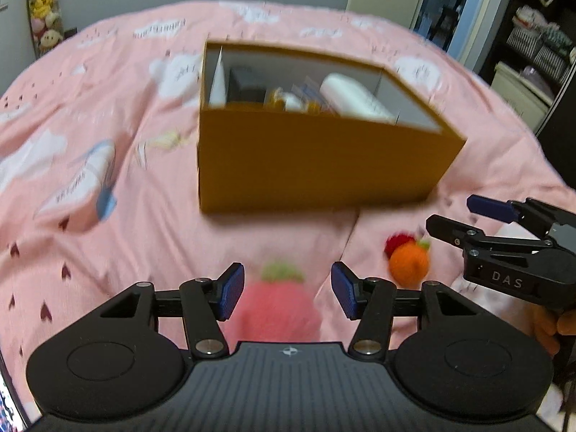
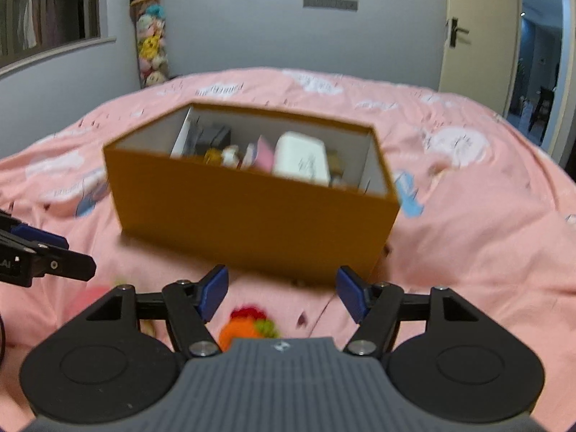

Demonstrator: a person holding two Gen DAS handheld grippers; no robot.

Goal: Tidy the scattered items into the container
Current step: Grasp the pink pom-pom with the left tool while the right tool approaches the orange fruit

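The bedspread [image 1: 108,252] is seen as soft, matt pink cloth, creased and printed. The box [image 1: 306,165] appears to be made of matt brown cardboard, with a paler lining inside. The strawberry toy [image 1: 277,306] and the orange toy [image 1: 408,261] look fuzzy, like knitted yarn. Matt black plastic with bright metal pivots is shown on the left gripper [image 1: 288,291] and the right gripper [image 2: 284,293]; ribbed blue pads [image 2: 215,289] are fitted.

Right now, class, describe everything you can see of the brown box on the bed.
The brown box is an open-topped rectangular cardboard-looking container with mustard-brown outer walls and pale inner walls. It stands upright on the pink bedspread, turned corner-on to the left wrist camera. Inside lie several items, among them a white rounded object and a dark block. Neither gripper touches it. Motion blur hides finer detail.
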